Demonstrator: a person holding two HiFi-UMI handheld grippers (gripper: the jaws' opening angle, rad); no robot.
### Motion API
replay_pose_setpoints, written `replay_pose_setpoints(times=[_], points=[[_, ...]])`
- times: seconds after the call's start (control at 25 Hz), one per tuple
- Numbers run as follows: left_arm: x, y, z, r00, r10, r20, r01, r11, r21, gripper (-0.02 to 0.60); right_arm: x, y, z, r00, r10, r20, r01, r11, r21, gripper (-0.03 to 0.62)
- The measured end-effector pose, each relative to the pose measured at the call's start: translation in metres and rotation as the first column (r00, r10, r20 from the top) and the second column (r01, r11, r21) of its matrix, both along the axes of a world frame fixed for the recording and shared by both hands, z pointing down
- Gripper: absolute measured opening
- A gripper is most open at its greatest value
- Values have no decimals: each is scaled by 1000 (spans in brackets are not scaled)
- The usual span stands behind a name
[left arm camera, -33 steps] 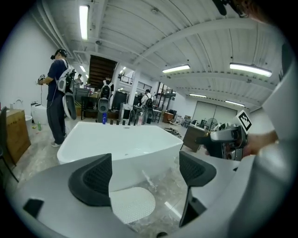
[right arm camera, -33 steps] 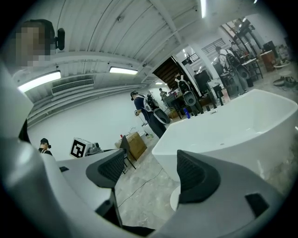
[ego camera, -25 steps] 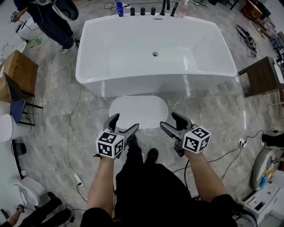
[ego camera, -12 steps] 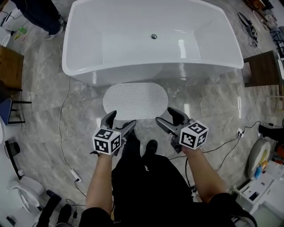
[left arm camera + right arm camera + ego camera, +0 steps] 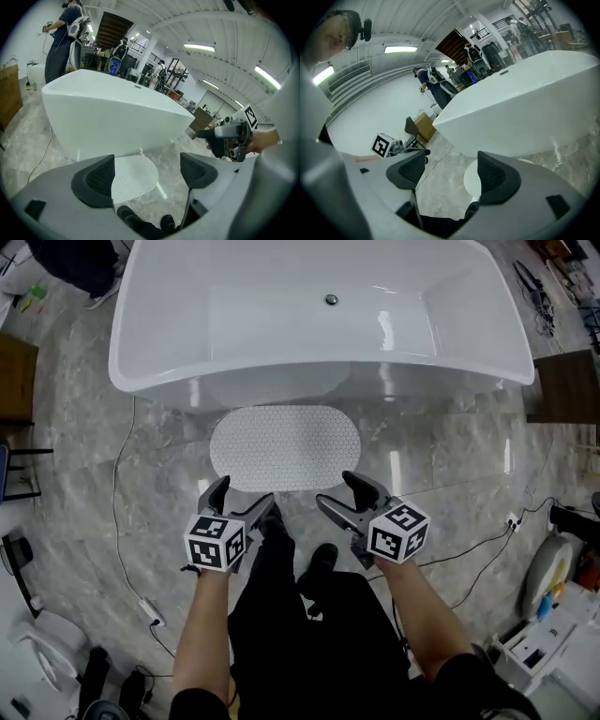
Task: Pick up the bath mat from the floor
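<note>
The bath mat point(image 5: 285, 448) lies flat on the marble floor point(image 5: 112, 484), ahead of and below both pairs of jaws, between them and the bathtub point(image 5: 319, 382). It is a white, dotted oval. Its long axis runs crosswise to the way the jaws point, parallel to the tub's front wall, so its near long edge faces both grippers.

The left gripper point(image 5: 246, 493) hangs over the left part of that edge and the right gripper point(image 5: 339, 491) over the right part. Neither looks clearly nearer, and neither touches the mat. Both sets of jaws stand apart with nothing between the pads. The left gripper view shows the mat through its gap, further on. In the right gripper view only a sliver of the mat shows beside the right-hand pad.

Behind the jaws, the person's black shoes point(image 5: 323, 559) stand just short of the mat's near edge, close to where the tips would land. Beyond the mat, the tub wall rises just beside the far edge; whether they touch cannot be told. That leaves little room on the far side, so the near edge seems the one to take. A thin cable point(image 5: 117, 521) runs across the floor well to the left of the left jaws, out of the way. Since the mat lies flat, a jaw will probably have to slip under its rim.
</note>
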State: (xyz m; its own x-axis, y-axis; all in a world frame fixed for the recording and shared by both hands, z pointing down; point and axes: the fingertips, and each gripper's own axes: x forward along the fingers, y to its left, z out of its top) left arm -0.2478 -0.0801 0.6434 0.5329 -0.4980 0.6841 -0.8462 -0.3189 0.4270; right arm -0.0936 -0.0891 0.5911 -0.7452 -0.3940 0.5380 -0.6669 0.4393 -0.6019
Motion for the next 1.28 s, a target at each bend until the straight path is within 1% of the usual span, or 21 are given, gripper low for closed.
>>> replay_pose_setpoints(times=[0.08,0.16,0.28,0.4,0.52,0.6,0.76,0.88,1.0,1.12,1.2,1.28], points=[[3,4,20,1000,-13,12,13,1000,-7,453,4,8,27,1000,-26,-9,26,1000,-10,350],[7,7,42,1000,-17,17,17,1000,-11,452,12,13,54,999,-28,-19,28,999,-19,350],[7,11,78,999,-22,30,22,1000,-14,453,24,14,96,999,-17,-40,16,1000,-25,350],[1,16,120,997,-36,63,38,999,-28,453,33,14,140,999,-2,-55,0,999,-37,350],[-5,21,165,996,-61,57,65,996,-61,453,37,14,182,998,15,-53,-17,999,-50,350],[-6,23,196,997,-51,65,56,995,-80,453,39,12,207,998,22,-53,-25,998,-53,350],[-14,27,246,993,-9,117,20,995,-94,453,42,7,255,998,26,-55,-29,998,-54,348],[-20,26,277,991,-3,135,16,996,-92,453,48,-2,294,997,6,-76,-9,999,-43,348],[-28,23,312,991,-31,129,44,994,-97,451,54,-16,331,995,-17,-101,15,1000,-22,347],[-39,23,354,986,-38,164,56,993,-105,453,58,-28,369,992,-46,-117,47,999,-2,347],[-44,19,380,982,-47,181,66,992,-103,453,56,-39,384,991,-83,-101,86,996,17,350],[-45,13,402,981,-50,187,68,993,-91,452,46,-56,382,991,-121,-60,124,991,55,356]])
